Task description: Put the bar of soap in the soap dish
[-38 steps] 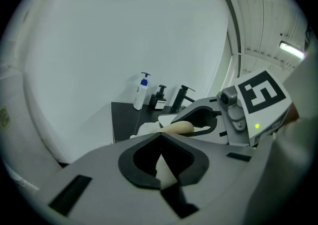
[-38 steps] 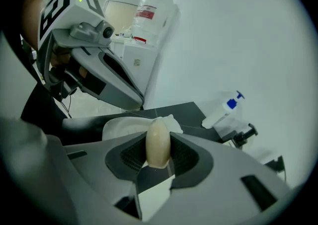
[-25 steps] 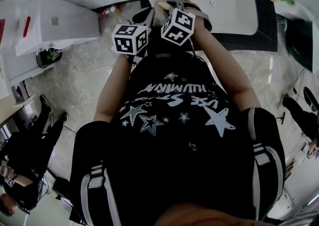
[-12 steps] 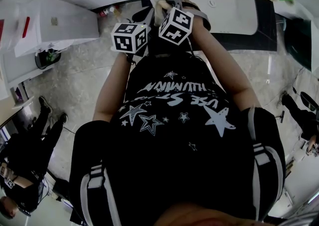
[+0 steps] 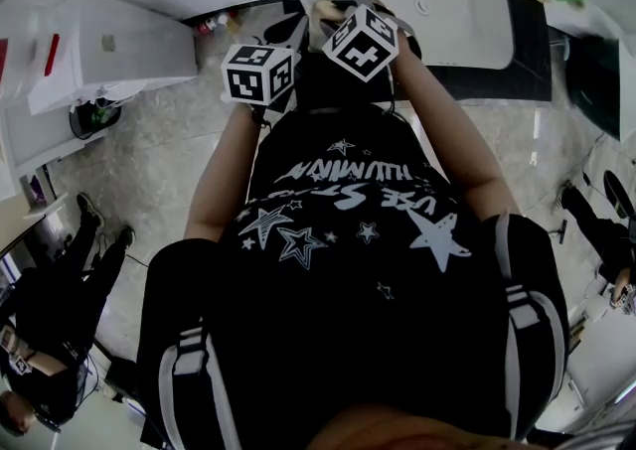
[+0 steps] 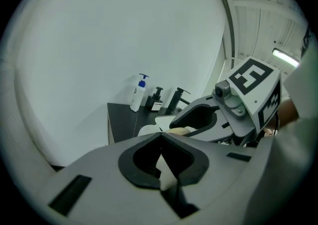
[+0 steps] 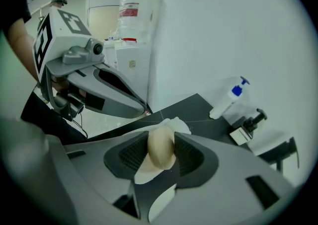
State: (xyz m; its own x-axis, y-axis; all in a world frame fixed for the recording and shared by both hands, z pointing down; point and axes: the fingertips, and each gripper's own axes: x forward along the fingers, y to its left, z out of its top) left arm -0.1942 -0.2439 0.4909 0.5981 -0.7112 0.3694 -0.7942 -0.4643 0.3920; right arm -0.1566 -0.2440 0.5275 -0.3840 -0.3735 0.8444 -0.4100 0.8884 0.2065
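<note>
Soap (image 7: 161, 153): loose between right gripper (image 7: 162, 140) pads, jaws just opening; soap dish (image 7: 175, 123) at 12 o'clock.
Left gripper (image 6: 160, 137): clamped on soap dish.

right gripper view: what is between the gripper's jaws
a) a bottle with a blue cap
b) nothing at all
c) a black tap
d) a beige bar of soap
d: a beige bar of soap stands between the jaws of the right gripper, which have just been opening, right over the white soap dish.
</note>
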